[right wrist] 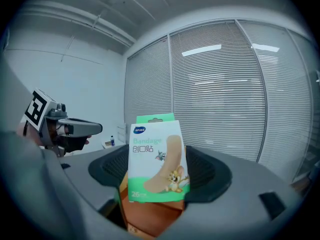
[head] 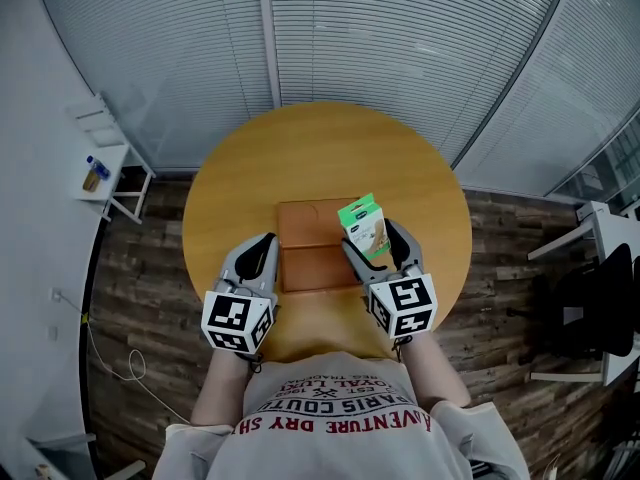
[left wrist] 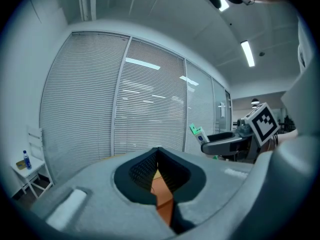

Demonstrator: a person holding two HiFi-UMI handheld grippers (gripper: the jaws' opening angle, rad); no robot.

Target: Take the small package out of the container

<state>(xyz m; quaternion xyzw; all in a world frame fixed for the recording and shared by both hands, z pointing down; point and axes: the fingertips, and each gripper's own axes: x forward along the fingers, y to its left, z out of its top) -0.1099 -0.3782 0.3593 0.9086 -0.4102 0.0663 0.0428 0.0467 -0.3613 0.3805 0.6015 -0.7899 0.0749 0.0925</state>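
A small white and green bandage package (head: 363, 226) stands upright in my right gripper (head: 372, 243), which is shut on its lower part and holds it over the right edge of a flat brown container (head: 305, 238). In the right gripper view the package (right wrist: 157, 159) fills the space between the jaws, with the brown container (right wrist: 150, 219) below. My left gripper (head: 262, 250) rests by the container's left edge, shut with nothing between its jaws. The left gripper view shows those jaws (left wrist: 159, 179) closed, and the package (left wrist: 198, 133) off to the right.
The container lies in the middle of a round wooden table (head: 400, 168). A wall of glass and blinds runs behind it. At the left stands a white side table (head: 105, 178) with a small bottle (head: 93, 173). A dark chair (head: 590, 308) is at the right.
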